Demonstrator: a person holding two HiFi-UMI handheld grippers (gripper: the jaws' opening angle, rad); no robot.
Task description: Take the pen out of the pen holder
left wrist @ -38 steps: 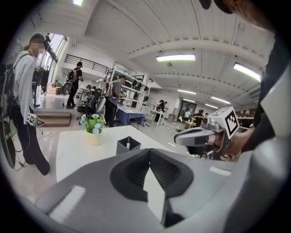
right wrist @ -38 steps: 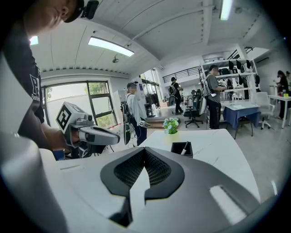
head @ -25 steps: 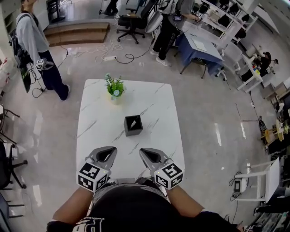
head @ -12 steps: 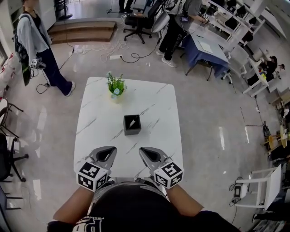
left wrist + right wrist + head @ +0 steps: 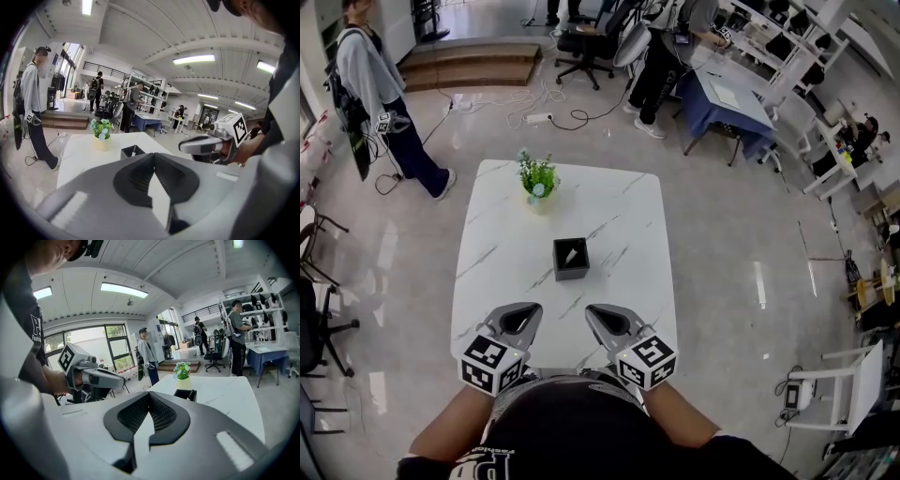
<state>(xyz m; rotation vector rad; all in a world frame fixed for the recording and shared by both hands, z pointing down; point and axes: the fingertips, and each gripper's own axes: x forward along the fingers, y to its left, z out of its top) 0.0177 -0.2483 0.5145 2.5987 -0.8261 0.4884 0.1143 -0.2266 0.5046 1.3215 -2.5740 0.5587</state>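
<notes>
The pen holder point(image 5: 571, 260) (pen point(image 5: 571, 253) inside) stands well ahead of the left hand-held gripper point(image 5: 532, 309) and right hand-held gripper point(image 5: 592, 311), both closed on nothing.

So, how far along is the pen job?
Nothing looks done: the pen stands inside the black pen holder on the table. In hand: nothing; left gripper and right gripper are shut and empty, near the table's front edge. Left: reach, grasp the pen, lift it out.

pen point(image 5: 572, 253): mostly hidden inside pen holder point(image 5: 571, 274) | details: too small to tell
</notes>
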